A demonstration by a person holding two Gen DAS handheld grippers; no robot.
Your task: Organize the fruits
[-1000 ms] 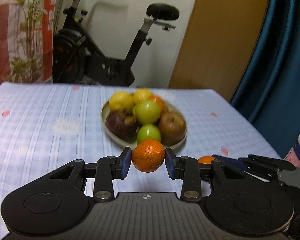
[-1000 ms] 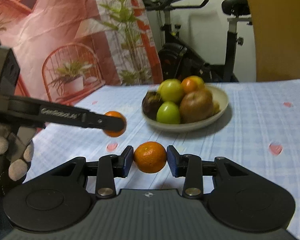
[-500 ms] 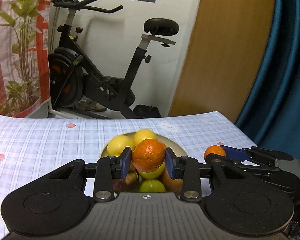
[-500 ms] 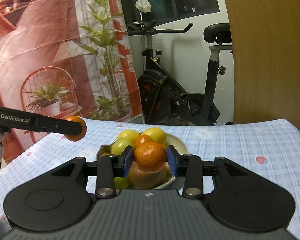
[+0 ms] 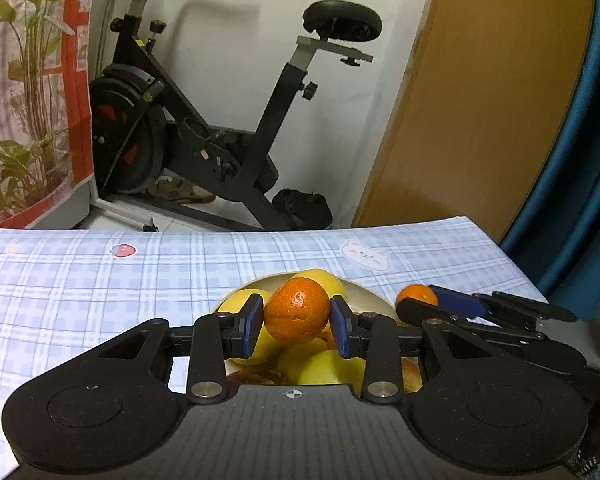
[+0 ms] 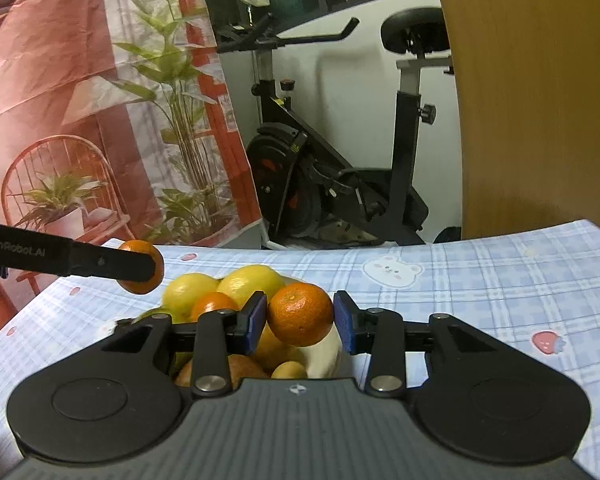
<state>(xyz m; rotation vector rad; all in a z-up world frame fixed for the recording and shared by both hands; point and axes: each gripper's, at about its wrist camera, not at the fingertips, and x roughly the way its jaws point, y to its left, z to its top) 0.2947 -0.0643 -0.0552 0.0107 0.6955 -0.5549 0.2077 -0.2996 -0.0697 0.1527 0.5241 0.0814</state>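
Now, going from the left, my left claw is pinching a mandarin between its two blue pads; both pads press on the peel. This fruit hangs above the near part of the fruit plate, which stands on the table with a blue checked cloth. Under the fruit I see yellow lemons and a yellow-green fruit piled on the plate.

To the right, my right claw is pinching a second mandarin in the same way, with the pads tight on both sides. It also hangs over the plate's pile, just above a pale fruit and near a small orange one that lies among the lemons.

From each camera I see the other claw beside me: in the left view the right one comes in from the right edge with its mandarin at the tip, and in the right view the left one reaches in from the left edge with its mandarin. The two held fruits are near each other but apart.

Far behind the table stands an exercise bike.
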